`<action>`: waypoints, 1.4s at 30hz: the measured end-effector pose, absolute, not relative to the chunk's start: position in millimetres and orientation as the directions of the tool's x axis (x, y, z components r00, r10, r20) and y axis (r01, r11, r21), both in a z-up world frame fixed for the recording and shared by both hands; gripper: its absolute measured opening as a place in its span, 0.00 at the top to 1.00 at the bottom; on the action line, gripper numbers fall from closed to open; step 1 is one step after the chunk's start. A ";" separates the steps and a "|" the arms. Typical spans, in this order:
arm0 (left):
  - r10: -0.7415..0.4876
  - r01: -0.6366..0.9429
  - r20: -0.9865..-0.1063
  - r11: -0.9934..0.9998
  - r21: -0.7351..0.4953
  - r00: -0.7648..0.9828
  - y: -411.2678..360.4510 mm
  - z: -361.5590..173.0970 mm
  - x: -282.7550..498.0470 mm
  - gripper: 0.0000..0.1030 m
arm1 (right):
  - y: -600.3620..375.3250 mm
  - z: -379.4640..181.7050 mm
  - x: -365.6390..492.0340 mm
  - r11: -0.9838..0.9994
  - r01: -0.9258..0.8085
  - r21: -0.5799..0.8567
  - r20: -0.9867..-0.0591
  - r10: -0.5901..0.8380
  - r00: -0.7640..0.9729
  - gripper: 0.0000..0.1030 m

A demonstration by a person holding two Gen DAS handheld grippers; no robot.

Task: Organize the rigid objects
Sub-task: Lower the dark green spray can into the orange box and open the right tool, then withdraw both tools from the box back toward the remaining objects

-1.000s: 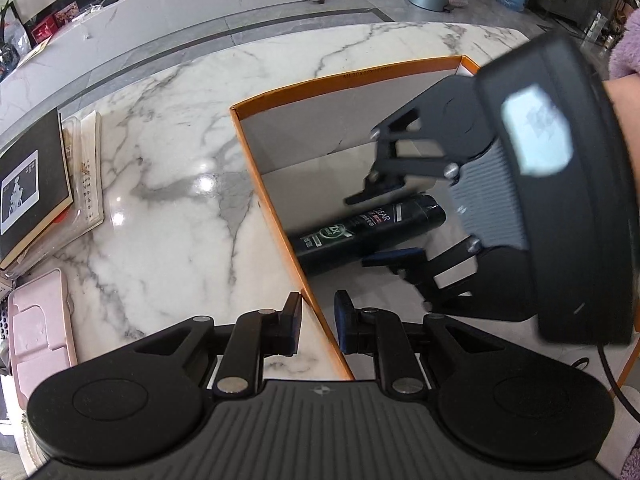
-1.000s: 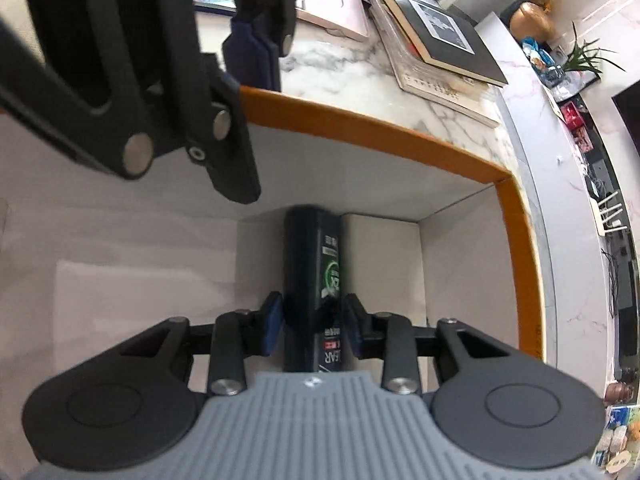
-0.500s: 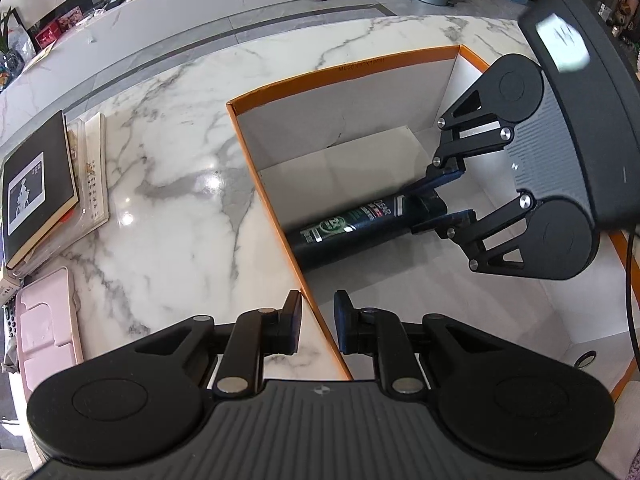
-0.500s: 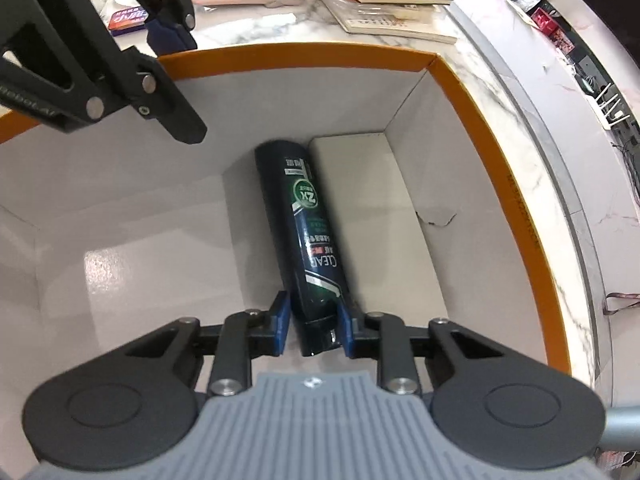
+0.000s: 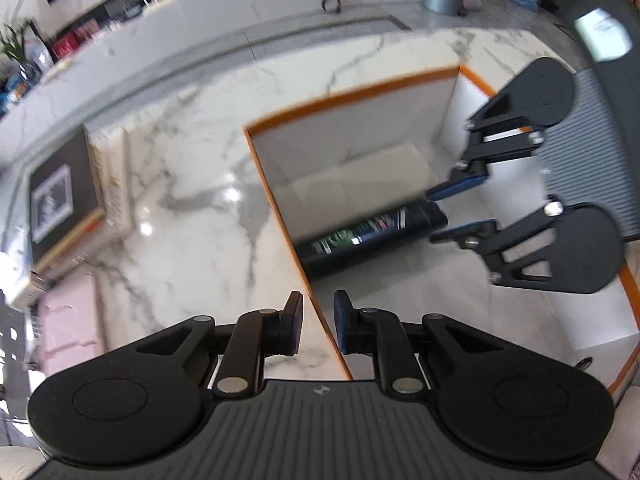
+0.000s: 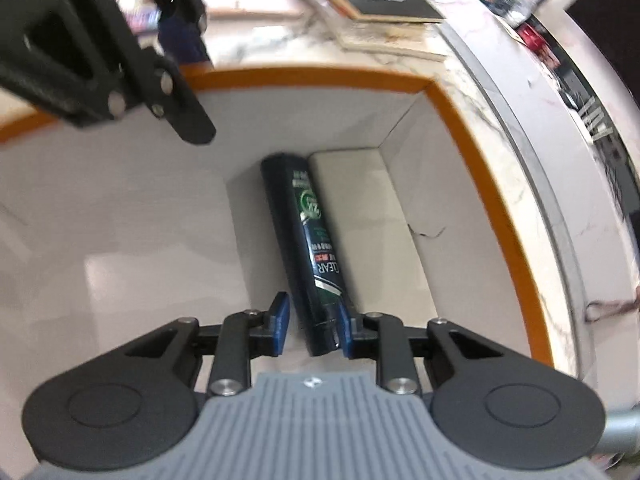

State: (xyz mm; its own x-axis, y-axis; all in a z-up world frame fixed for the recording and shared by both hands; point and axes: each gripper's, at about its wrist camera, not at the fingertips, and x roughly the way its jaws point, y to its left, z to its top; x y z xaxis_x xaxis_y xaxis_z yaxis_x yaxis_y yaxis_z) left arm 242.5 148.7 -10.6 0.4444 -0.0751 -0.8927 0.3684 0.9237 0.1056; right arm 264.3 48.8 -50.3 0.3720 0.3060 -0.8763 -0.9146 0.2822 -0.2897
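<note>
The dark shampoo bottle (image 6: pixel 310 246) lies on its side on the floor of the orange-rimmed box (image 6: pixel 492 168), directly ahead of the right tool (image 6: pixel 310 330), its near end between the blue pads. The left pad stands clear of the bottle; whether the right pad touches it is unclear, so the grip looks released. The left tool (image 5: pixel 318 324) straddles the box's near wall, narrowed about as far as it goes; whether its pads touch the wall cannot be told. Beyond it, on the marble surface (image 5: pixel 192 208), lie stacked books (image 5: pixel 64 204).

Dark bottle (image 6: pixel 310 248) flat in orange-rimmed box (image 6: pixel 472 120)
</note>
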 end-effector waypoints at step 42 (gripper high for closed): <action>-0.422 0.511 -0.831 0.835 -0.202 0.361 -170.3 -89.6 180.8 0.36 | -321.9 -74.0 197.9 0.967 0.098 0.235 -0.845 0.154 0.511 0.39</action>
State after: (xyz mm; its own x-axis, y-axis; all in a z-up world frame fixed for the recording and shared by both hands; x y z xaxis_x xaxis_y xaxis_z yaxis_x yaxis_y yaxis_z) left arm 180.8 -170.3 -89.6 0.3614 -0.4220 -0.8314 0.5113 0.8354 -0.2018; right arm 197.9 -321.9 -74.0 0.5113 0.1541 -0.8455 0.0975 0.9670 0.2352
